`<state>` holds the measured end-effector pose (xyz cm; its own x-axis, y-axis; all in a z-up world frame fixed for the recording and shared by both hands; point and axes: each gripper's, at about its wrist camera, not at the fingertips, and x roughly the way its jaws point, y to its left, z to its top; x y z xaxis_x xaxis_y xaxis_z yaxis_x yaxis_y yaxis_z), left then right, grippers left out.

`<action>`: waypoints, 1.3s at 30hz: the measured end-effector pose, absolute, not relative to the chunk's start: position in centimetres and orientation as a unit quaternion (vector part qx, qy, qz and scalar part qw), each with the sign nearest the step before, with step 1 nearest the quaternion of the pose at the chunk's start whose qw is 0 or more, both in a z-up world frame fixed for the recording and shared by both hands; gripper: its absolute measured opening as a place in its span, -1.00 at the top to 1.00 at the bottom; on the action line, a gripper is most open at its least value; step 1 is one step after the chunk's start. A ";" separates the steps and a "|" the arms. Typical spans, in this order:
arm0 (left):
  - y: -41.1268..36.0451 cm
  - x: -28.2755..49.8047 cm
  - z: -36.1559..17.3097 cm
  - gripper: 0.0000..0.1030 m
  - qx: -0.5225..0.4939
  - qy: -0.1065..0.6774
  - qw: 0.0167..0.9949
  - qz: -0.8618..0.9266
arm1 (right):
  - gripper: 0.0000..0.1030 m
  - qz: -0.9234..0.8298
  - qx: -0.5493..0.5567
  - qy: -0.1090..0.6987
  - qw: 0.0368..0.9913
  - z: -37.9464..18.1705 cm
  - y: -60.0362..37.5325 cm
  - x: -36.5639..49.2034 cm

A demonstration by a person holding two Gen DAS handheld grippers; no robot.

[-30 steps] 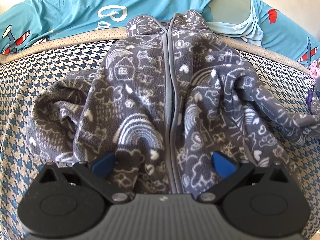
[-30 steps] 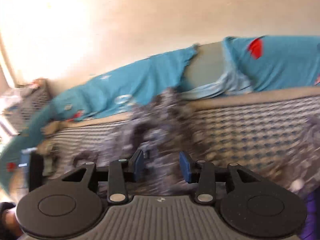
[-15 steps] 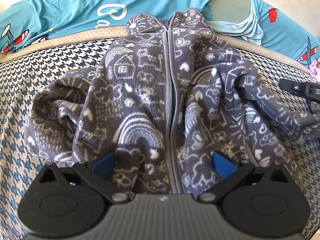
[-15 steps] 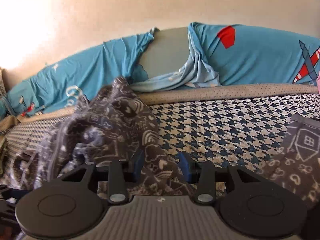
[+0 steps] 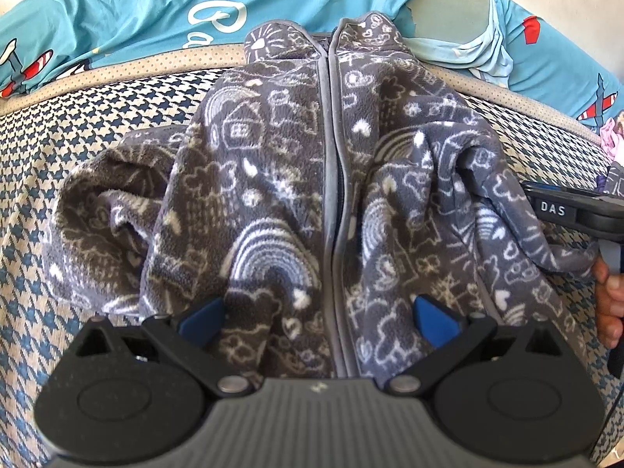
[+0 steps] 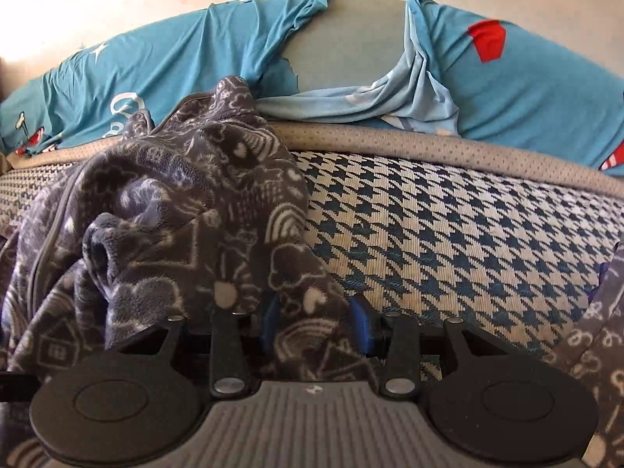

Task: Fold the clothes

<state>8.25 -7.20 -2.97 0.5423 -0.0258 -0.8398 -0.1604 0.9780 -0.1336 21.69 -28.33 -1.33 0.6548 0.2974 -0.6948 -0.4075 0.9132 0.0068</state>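
Note:
A grey fleece jacket [image 5: 273, 179] with white doodles lies face up on the houndstooth cushion [image 5: 78, 124], zip closed, collar toward the back. My left gripper [image 5: 318, 318] stands open and wide over the jacket's lower hem, with the zip running between its blue pads. The jacket's right sleeve [image 6: 202, 234] is bunched up. My right gripper [image 6: 315, 321] is open at that sleeve, with a flap of fleece lying between its blue fingers [image 6: 360, 325]. In the left wrist view its black housing [image 5: 561, 208] and the person's hand [image 5: 608, 292] show at the right edge.
A teal sheet [image 6: 526, 89] printed with planes covers the backrest behind a beige piped edge [image 6: 429, 144]. Another dark patterned garment [image 6: 596, 335] lies at the right. Pink and purple clothes [image 5: 610, 136] sit at the far right.
The right gripper has come down and in from the right onto the jacket's right sleeve, and now shows in the left wrist view. The left gripper and the jacket body have not moved.

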 end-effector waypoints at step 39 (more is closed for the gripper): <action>-3.7 6.8 -0.4 -1.00 -0.177 0.398 0.900 -0.004 | 0.65 -0.016 -0.095 0.331 0.939 -0.9 -29.9 26.3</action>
